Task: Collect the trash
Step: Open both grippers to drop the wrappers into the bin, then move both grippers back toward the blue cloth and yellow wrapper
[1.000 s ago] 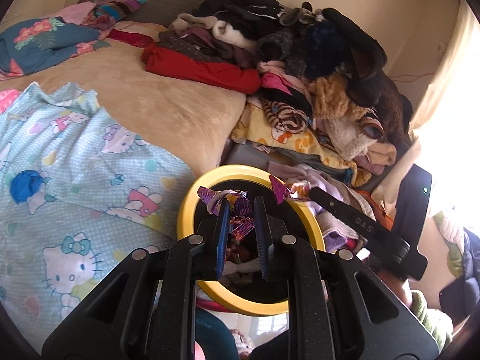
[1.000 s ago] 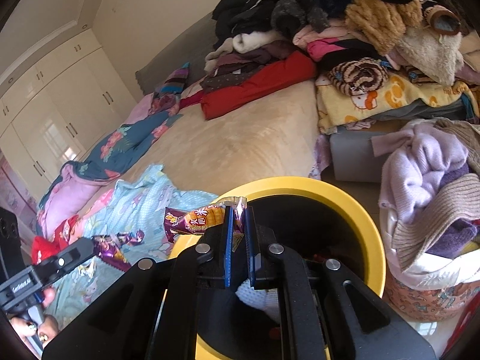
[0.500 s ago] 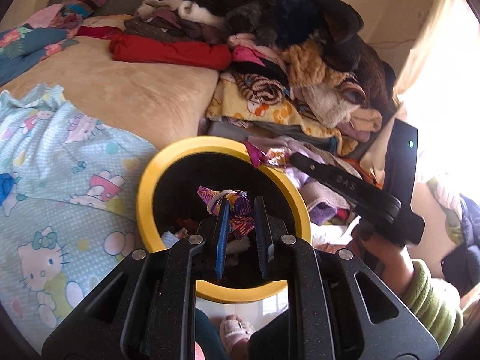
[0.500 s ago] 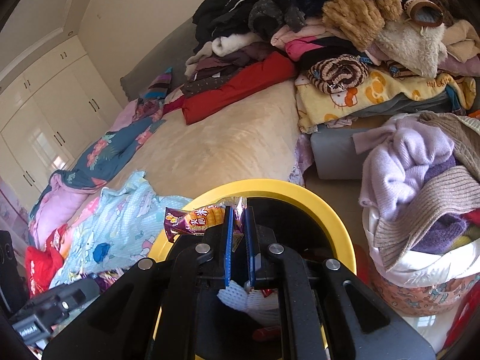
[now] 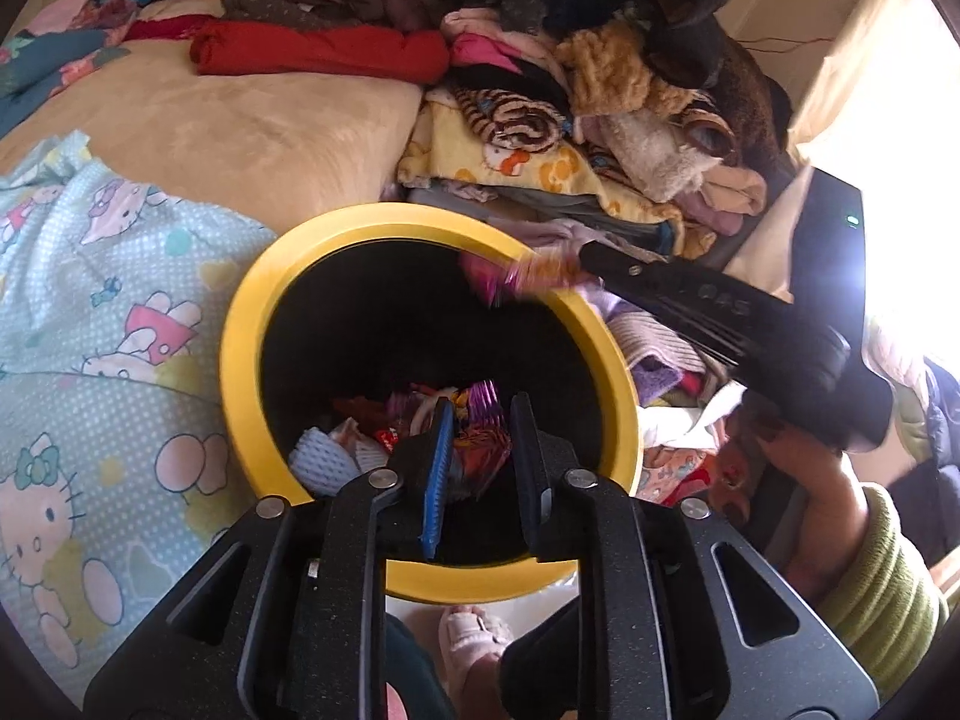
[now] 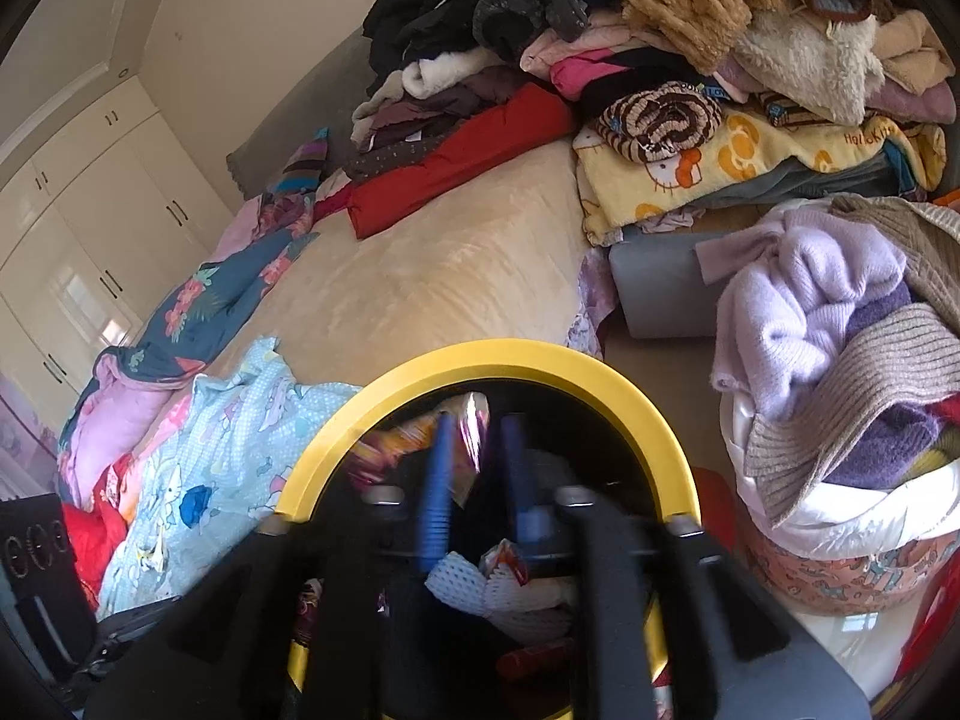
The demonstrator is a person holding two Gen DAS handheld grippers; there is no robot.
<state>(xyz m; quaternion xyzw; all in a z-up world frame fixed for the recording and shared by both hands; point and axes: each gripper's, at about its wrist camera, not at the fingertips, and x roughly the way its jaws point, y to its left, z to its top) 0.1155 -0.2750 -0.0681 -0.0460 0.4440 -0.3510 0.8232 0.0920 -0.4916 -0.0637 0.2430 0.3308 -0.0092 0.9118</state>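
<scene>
Over the yellow-rimmed bin (image 5: 240,324), both hand-held grippers just loosened, blurred wrappers (image 6: 465,444) slipping free.

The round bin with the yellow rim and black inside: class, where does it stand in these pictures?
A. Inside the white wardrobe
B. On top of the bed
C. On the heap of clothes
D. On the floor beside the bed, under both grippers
D: the yellow-rimmed bin sits beside the bed's beige blanket, below the left gripper and right gripper.
</scene>
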